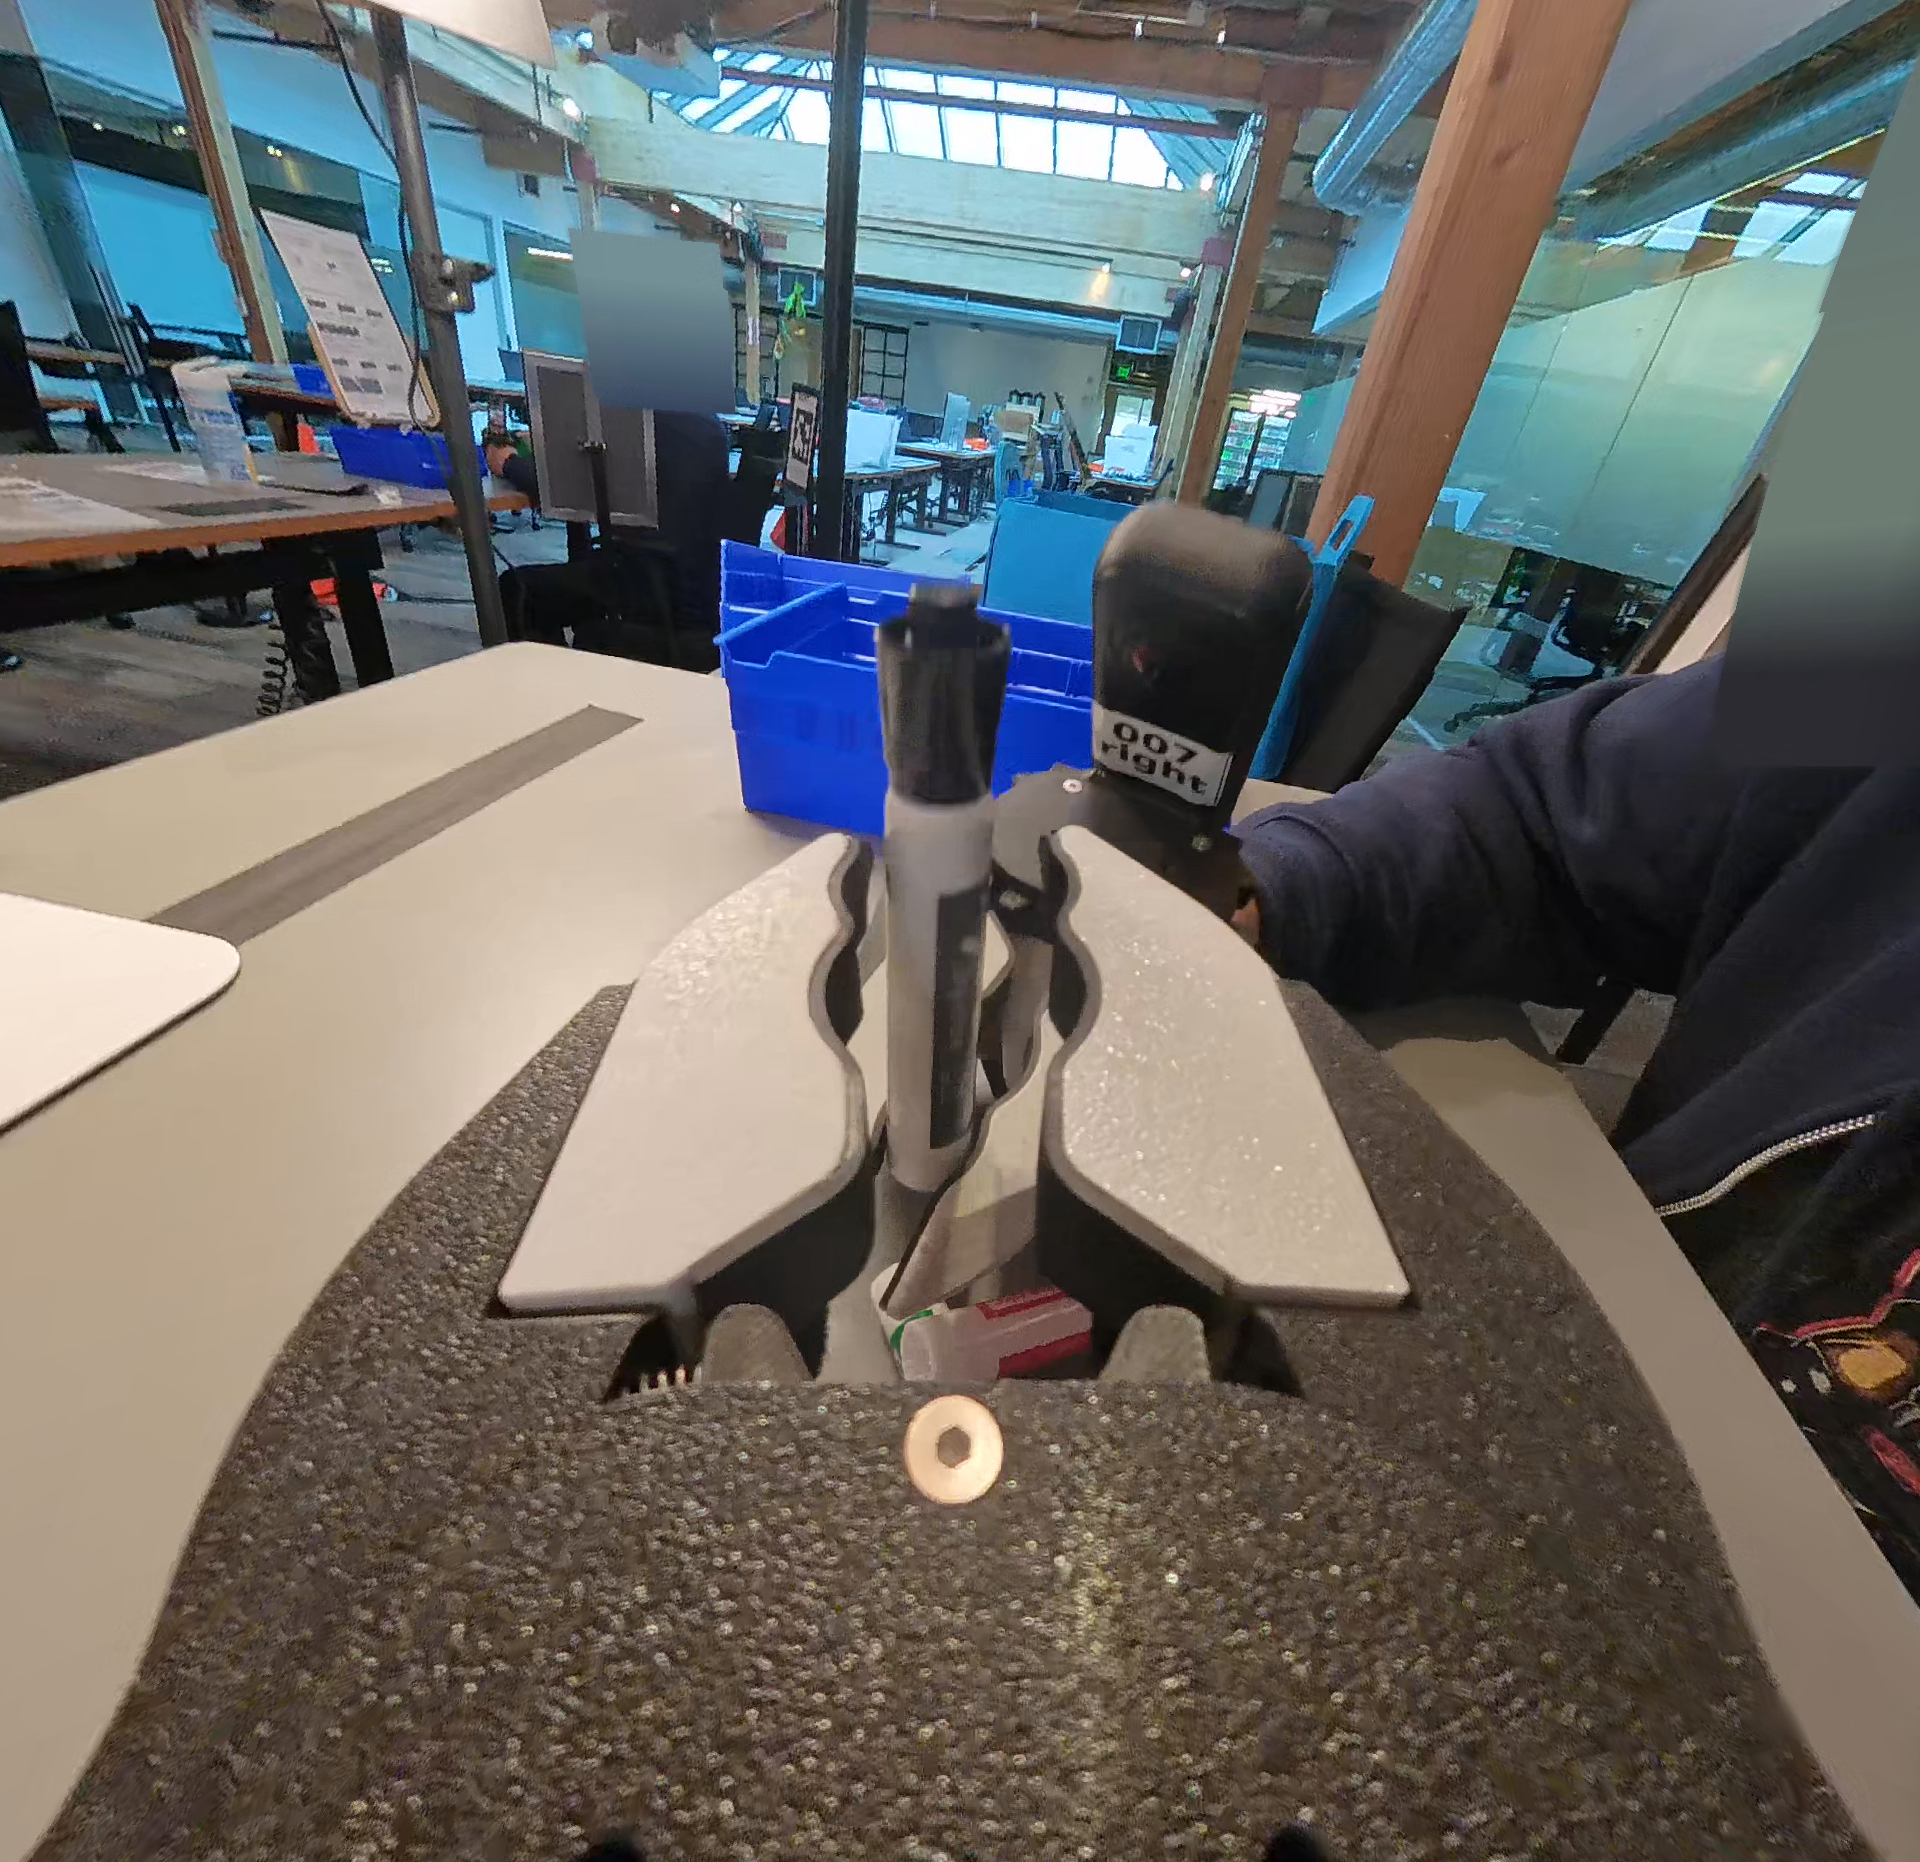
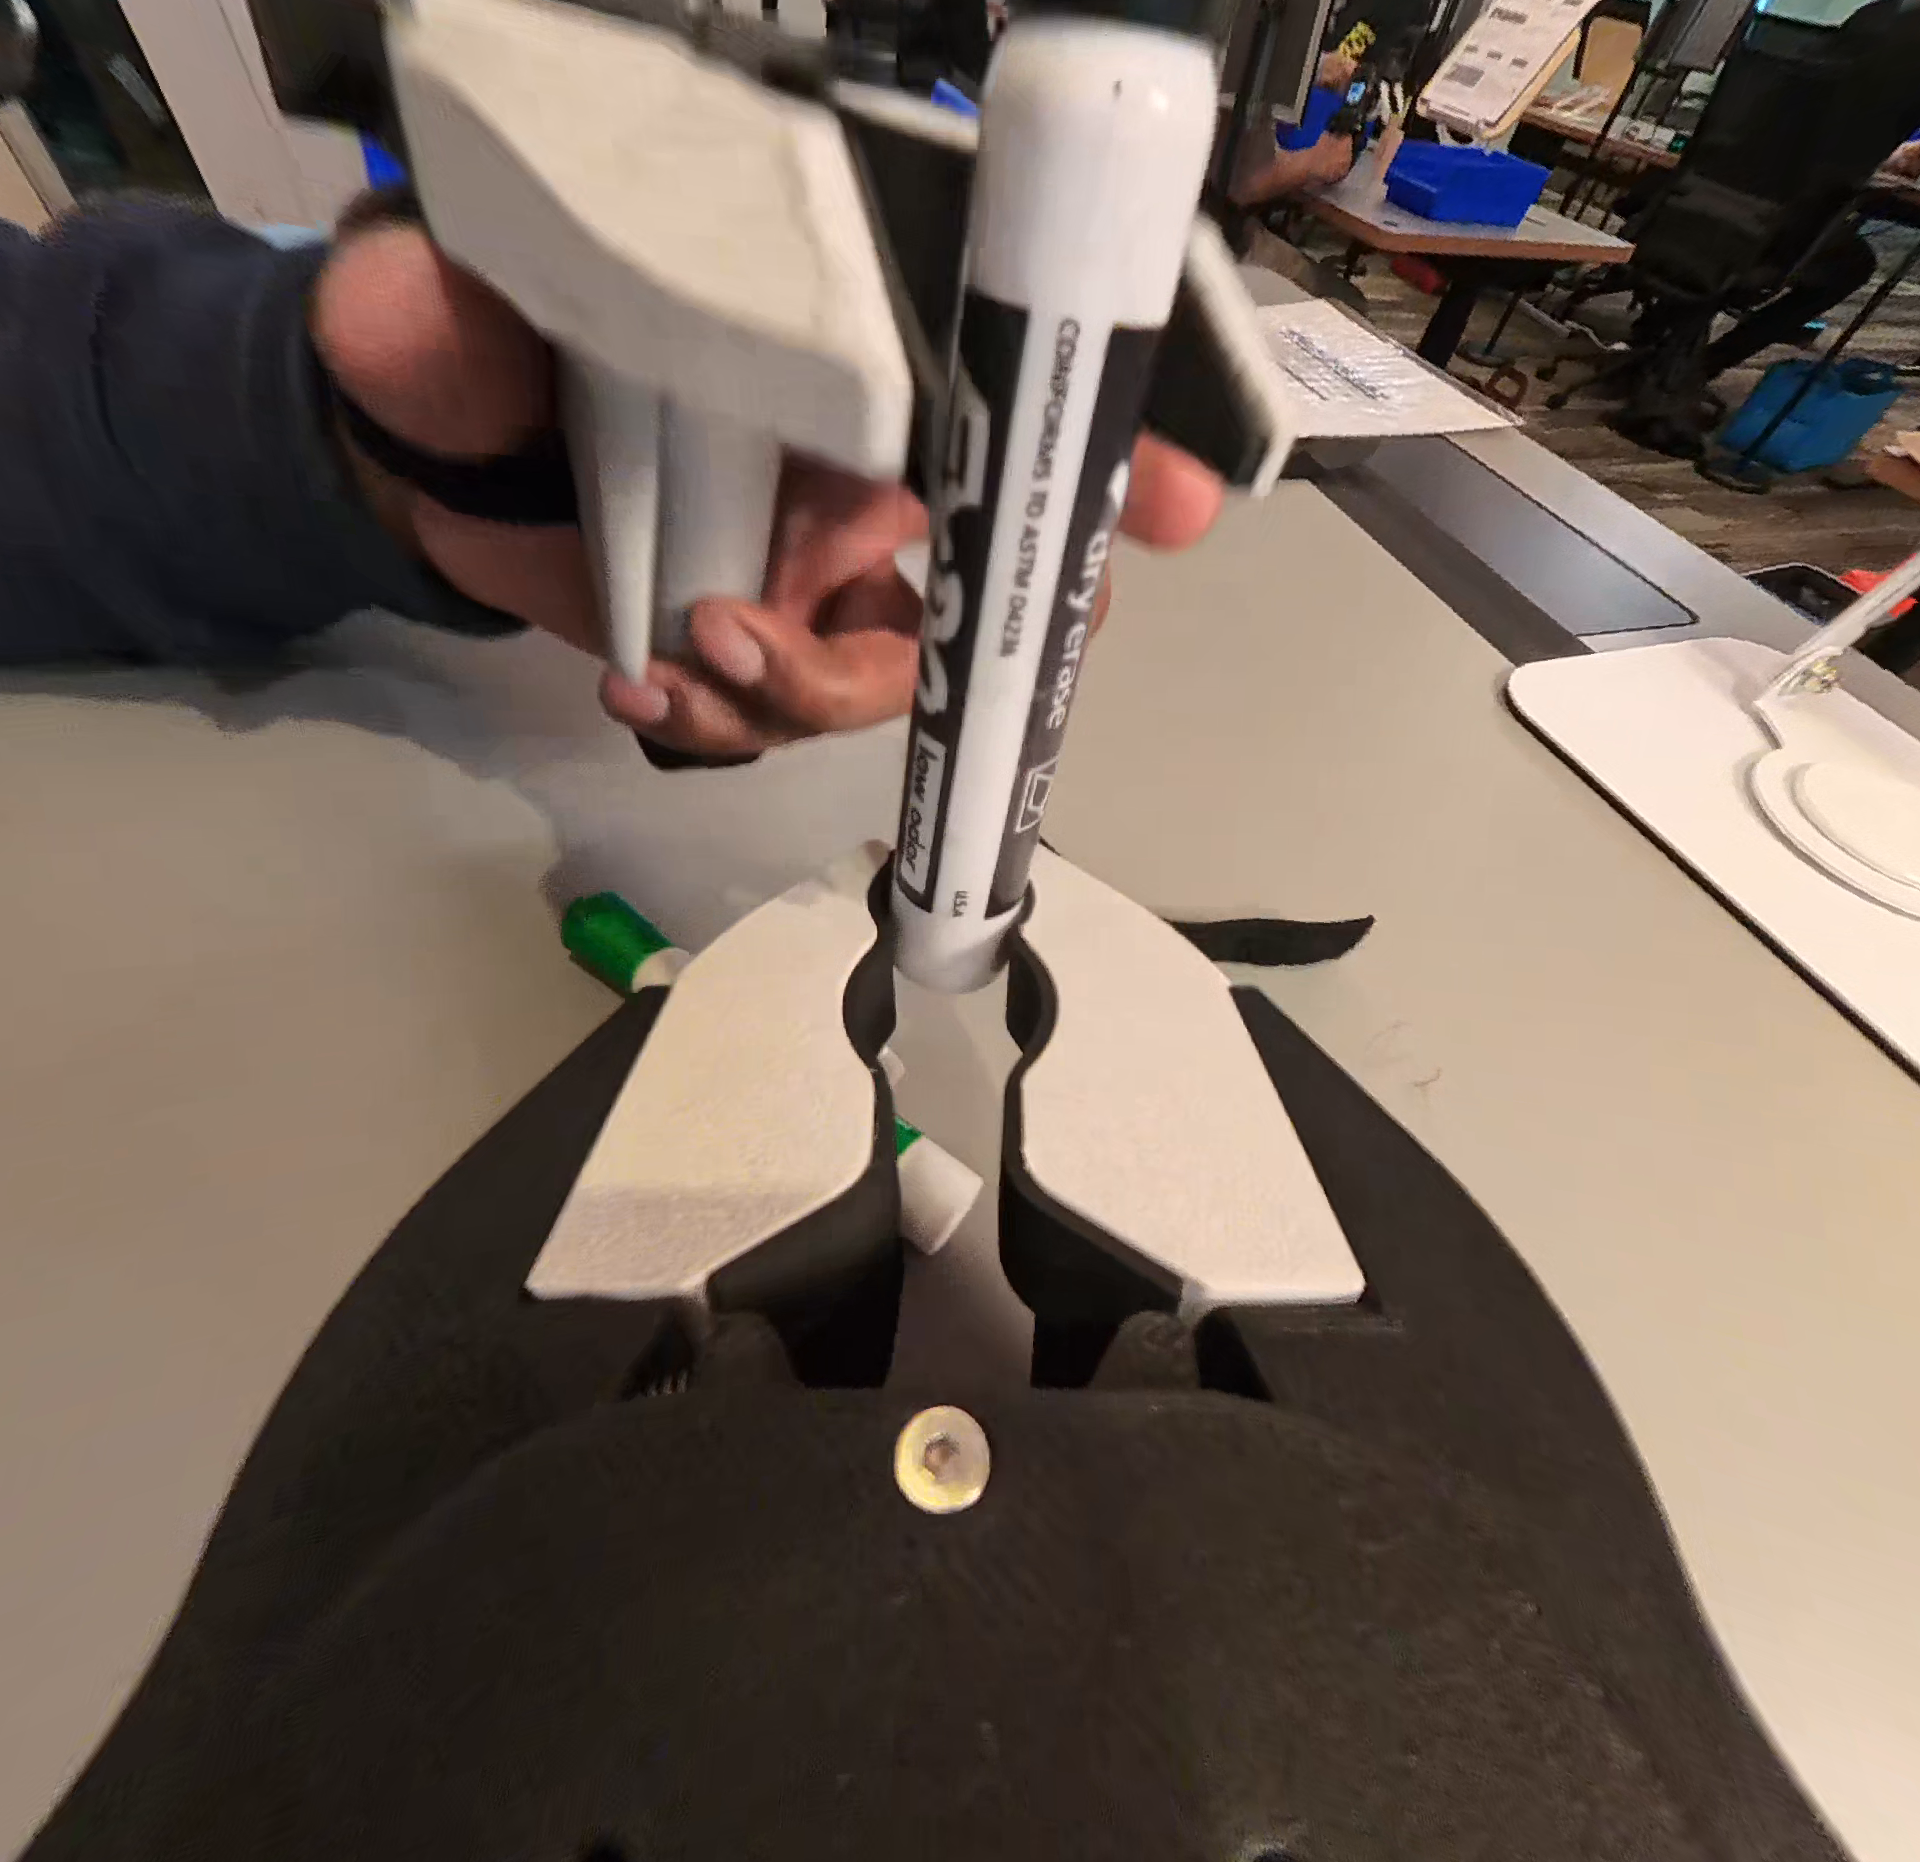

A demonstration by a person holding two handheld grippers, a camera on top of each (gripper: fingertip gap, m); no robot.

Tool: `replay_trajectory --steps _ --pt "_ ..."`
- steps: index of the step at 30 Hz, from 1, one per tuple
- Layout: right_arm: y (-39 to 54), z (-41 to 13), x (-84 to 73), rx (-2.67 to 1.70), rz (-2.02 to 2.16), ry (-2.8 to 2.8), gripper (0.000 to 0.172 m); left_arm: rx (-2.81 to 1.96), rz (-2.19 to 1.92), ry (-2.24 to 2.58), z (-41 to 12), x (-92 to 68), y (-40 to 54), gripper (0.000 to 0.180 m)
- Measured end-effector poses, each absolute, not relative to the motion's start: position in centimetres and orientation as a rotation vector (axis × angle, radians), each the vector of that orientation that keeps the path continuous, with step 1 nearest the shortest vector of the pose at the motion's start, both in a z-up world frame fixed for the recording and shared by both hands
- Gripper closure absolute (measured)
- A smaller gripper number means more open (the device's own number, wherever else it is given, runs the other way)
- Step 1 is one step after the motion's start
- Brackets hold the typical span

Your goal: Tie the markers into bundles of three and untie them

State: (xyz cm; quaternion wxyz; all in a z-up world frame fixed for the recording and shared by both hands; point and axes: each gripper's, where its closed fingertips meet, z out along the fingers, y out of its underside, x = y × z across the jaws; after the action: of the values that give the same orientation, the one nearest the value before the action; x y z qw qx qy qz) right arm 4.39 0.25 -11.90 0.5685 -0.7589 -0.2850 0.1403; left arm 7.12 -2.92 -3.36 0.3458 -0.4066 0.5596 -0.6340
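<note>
The right hand-held gripper pinches an upright black marker between the spread left hand-held gripper fingers, a green marker and black strap lying near on the surface, a blue bin beyond.

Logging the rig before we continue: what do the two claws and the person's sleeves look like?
Each claw has two pale grey, grainy fingers with wavy black inner pads, mounted on a black textured body with a silver screw. The right claw's black handle carries a white label. The person wears dark navy sleeves; a black strap crosses one hand.
</note>
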Motion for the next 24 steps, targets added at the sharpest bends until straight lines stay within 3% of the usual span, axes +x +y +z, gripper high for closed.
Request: replay_trajectory --steps 4,6,10,15,24 --pt "0.3 -12.6 4.4 -1.81 0.244 -0.722 0.155 -1.028 -1.498 1.542 -3.7 6.8 -3.1 0.145" --pt "0.3 -12.9 4.5 -1.812 0.187 -0.758 0.156 -1.019 -1.408 1.562 -4.2 6.9 -3.0 0.163" --pt "0.4 -12.6 4.3 -1.781 0.175 -0.764 0.155 -1.047 -1.473 1.496 -3.9 7.0 -2.9 0.164" --pt "0.3 -12.1 3.9 -1.755 0.198 -0.763 0.141 -1.071 -1.608 1.405 -3.5 7.2 -3.3 0.163" --pt "0.0 -11.7 3.2 -1.748 0.241 -0.75 0.142 -1.015 -1.554 1.342 -2.8 7.5 -4.2 0.164"
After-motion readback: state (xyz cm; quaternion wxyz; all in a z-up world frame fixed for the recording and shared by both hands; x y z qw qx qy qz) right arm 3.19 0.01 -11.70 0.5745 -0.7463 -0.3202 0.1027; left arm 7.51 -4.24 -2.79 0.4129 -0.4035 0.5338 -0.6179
